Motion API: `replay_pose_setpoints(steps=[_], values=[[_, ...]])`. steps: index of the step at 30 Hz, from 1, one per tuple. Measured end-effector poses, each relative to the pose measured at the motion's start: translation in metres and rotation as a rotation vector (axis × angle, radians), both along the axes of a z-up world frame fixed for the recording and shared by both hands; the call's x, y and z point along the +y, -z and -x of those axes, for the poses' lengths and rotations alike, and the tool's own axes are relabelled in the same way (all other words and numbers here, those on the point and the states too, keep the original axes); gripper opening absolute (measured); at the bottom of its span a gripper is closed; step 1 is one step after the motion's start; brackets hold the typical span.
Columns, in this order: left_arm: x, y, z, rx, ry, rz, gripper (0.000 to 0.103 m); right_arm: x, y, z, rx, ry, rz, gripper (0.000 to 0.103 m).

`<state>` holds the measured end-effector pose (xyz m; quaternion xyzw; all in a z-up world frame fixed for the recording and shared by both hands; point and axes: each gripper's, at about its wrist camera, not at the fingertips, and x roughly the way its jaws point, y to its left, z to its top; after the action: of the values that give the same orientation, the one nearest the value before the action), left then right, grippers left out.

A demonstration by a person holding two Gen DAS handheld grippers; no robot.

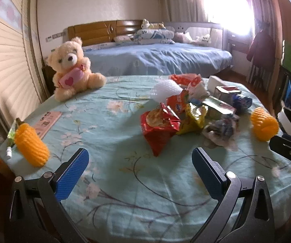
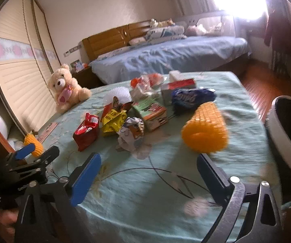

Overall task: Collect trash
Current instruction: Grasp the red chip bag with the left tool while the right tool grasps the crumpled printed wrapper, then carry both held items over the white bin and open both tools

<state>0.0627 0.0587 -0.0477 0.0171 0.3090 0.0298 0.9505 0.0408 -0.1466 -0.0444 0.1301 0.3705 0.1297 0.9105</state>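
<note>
Above the surface (image 2: 165,212) I hold both tools, left tool (image 1: 140,160) and right tool (image 2: 148,167), wide and empty, approaching the trash; next I must close on the orange net (image 2: 205,129) and carry it to the bin (image 2: 283,141).

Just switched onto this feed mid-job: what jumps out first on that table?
A heap of crumpled snack wrappers sits mid-table on the pale green floral tablecloth, led by a red foil packet and a yellow foil packet. A cream plush teddy bear holding a pink heart sits at the far left corner. An orange foam fruit net lies right of the heap, near the white-rimmed bin off the table's right edge.
</note>
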Motion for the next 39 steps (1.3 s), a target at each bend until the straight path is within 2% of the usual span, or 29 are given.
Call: replay_pose_setpoints(steps=[6,11,14,17,19,20,21,22,23,24,28,33,39], values=[[0.004,0.02,-0.038,0.083,0.023,-0.003,0.102,-0.009,0.011,-0.043,0.078,-0.036,-0.042,0.084],[0.006,0.033,-0.064,0.143,0.034,0.019,0.094,-0.007,0.024,-0.072,0.131,-0.052,-0.052,0.077],[0.006,0.039,-0.075,0.173,0.041,0.045,0.085,0.0,0.031,-0.086,0.152,-0.069,-0.05,0.071],[0.004,0.042,-0.08,0.194,0.056,0.072,0.071,0.006,0.036,-0.096,0.164,-0.087,-0.041,0.065],[0.002,0.043,-0.082,0.201,0.086,0.091,0.043,0.008,0.039,-0.101,0.175,-0.099,-0.044,0.055],[0.001,0.044,-0.083,0.207,0.1,0.096,0.035,0.009,0.041,-0.103,0.179,-0.104,-0.045,0.051],[-0.001,0.045,-0.083,0.214,0.115,0.1,0.021,0.009,0.042,-0.104,0.182,-0.108,-0.047,0.042],[-0.002,0.046,-0.082,0.213,0.121,0.101,0.015,0.008,0.044,-0.105,0.183,-0.113,-0.05,0.032],[-0.002,0.045,-0.081,0.208,0.125,0.103,0.013,0.008,0.044,-0.105,0.183,-0.117,-0.052,0.03],[-0.002,0.044,-0.08,0.205,0.134,0.117,0.007,0.008,0.045,-0.104,0.182,-0.122,-0.054,0.03],[-0.003,0.043,-0.075,0.197,0.142,0.136,0.005,0.005,0.039,-0.096,0.156,-0.136,-0.057,0.025],[-0.006,0.031,-0.055,0.156,0.149,0.138,0.004,-0.007,0.029,-0.083,0.136,-0.125,-0.073,0.025],[-0.015,0.017,-0.034,0.136,0.188,0.176,0.004,-0.023,0.017,-0.062,0.111,-0.112,-0.087,0.025]])
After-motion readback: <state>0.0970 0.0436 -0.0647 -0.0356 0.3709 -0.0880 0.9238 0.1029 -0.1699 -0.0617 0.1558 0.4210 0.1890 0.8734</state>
